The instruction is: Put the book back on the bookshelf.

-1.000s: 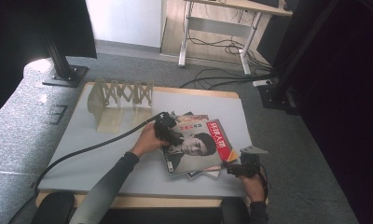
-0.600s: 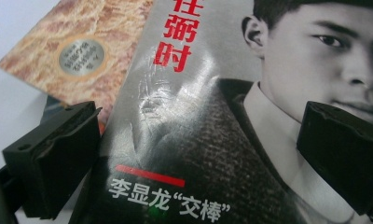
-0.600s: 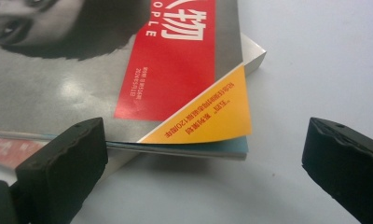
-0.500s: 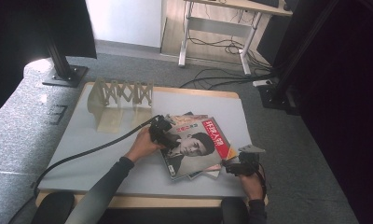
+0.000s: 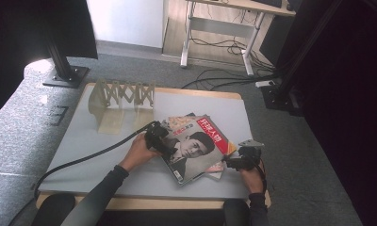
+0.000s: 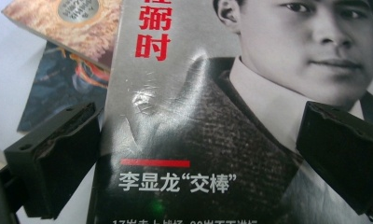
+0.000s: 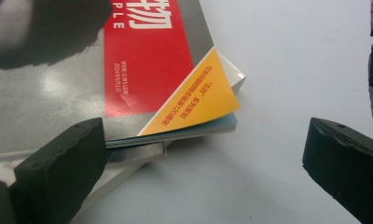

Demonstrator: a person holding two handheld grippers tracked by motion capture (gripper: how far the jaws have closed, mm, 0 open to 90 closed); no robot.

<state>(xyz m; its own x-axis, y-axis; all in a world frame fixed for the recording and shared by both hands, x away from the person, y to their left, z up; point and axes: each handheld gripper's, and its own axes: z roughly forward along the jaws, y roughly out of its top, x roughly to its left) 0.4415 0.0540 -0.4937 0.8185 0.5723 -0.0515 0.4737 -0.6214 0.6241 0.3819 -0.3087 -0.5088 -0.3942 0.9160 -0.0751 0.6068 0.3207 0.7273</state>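
Glossy paper covers the top magazine of a loose stack lying near the middle of the grey table, toward its right side. The left gripper is held over the magazine's left edge with its jaws spread wide, nothing between them; in the left gripper view the cover lies flat beneath them. The right gripper is set just beside the stack's near right corner, jaws likewise parted and empty, with the yellow corner flap between and beyond them. A wooden rack stands well apart at the far left. If only the cover is pinched, it could crease or tear, and the slick magazine could slide off the stack.
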